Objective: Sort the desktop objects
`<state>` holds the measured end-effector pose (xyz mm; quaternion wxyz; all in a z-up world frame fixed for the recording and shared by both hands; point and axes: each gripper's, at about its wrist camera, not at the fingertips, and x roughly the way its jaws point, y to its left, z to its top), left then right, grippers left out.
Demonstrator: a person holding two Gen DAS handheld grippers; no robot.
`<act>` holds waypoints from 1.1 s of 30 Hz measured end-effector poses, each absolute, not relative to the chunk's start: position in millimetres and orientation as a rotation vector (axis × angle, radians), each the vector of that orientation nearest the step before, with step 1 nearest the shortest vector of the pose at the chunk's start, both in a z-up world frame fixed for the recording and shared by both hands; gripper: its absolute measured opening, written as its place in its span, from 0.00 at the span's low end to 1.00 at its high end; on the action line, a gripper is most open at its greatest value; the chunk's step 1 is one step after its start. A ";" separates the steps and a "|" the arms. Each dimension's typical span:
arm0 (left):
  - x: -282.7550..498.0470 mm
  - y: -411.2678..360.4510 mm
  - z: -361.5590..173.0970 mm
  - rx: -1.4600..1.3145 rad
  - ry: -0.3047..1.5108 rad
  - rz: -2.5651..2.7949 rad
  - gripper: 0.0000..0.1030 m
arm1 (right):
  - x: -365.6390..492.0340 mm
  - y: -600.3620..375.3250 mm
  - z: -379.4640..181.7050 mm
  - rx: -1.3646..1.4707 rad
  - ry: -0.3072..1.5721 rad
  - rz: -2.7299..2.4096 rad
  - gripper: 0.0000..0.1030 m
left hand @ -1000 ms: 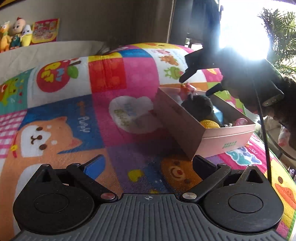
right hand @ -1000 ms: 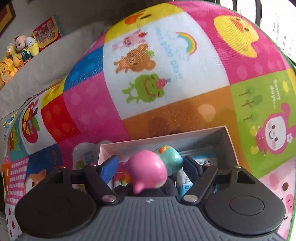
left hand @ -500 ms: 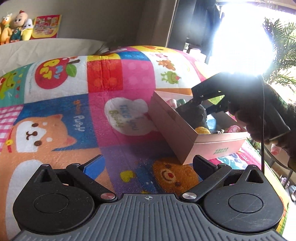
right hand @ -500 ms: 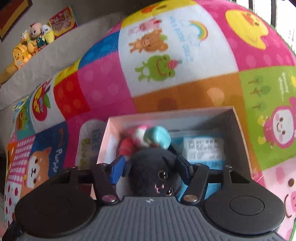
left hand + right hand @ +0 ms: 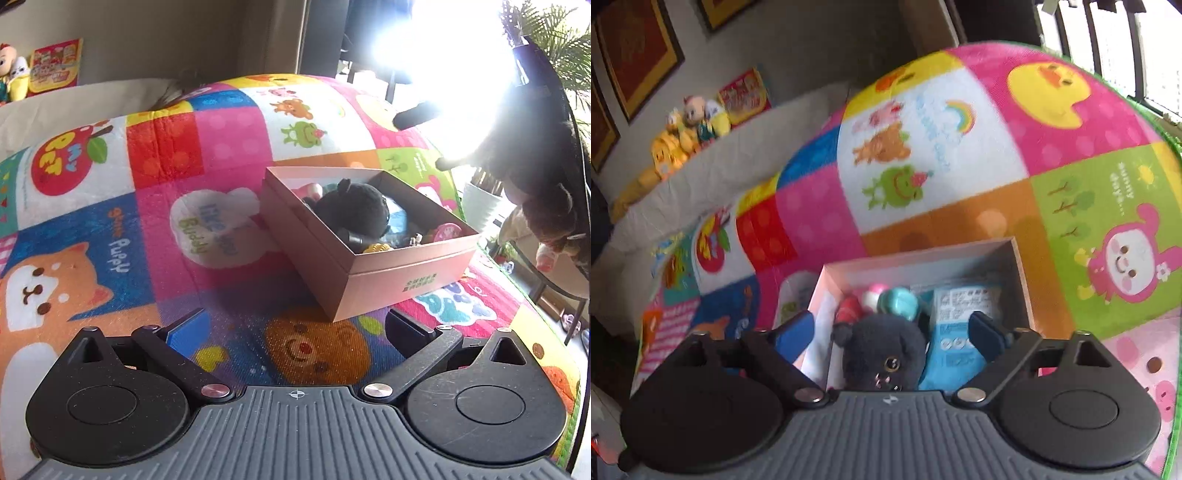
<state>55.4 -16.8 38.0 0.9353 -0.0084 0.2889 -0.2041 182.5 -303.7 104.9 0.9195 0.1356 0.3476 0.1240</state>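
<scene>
Left wrist view – box: the pink box (image 5: 406, 271) sat on the patchwork play mat (image 5: 229, 155), the black plush toy (image 5: 352, 210) lying inside among small items
Left wrist view – left hand-held gripper (image 5: 295, 326): released, nothing between the jaws, hovering over the mat short of the box
Left wrist view – right side: a dark shape against the window glare, too washed out to read
Right wrist view – right hand-held gripper (image 5: 892, 332): its jaws had just been opening and stood wide, the plush toy (image 5: 882, 354) between them but apart from both pads
Right wrist view – neighbours: a blue packet (image 5: 955, 332) just beside the plush, a teal toy (image 5: 899, 301) and a pink-capped one (image 5: 875, 293) behind it
Step in hand: the plush looked freshly let go into the box
Next move: probably lifting clear without snagging the fur or the box wall
In the way: little; the mat looked bare of loose items
</scene>
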 end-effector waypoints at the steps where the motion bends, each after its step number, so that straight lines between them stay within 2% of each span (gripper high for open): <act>1: 56.9 -19.2 37.8 -0.016 0.593 -0.422 1.00 | 178.8 -316.4 109.1 0.307 0.683 0.243 1.00; 8: 82.3 -49.3 35.3 -0.060 0.601 -0.543 1.00 | 184.6 -364.5 69.0 0.409 0.789 0.177 1.00; 12: 105.2 -61.6 27.5 -0.087 0.645 -0.582 1.00 | 199.0 -358.3 41.3 0.510 0.890 0.251 1.00; 14: 108.3 -60.2 27.3 -0.079 0.639 -0.591 1.00 | 198.4 -344.4 42.1 0.462 0.878 0.210 1.00; 19: 106.0 -32.4 25.7 -0.020 0.613 -0.467 1.00 | 196.3 -303.5 41.3 0.416 0.897 0.310 1.00; 25: 105.9 22.6 24.6 -0.073 0.614 -0.351 1.00 | 210.2 -245.0 40.4 0.437 0.893 0.448 1.00; 33: 87.5 34.5 21.6 -0.041 0.665 -0.288 1.00 | 190.2 -217.1 42.9 0.393 0.857 0.427 1.00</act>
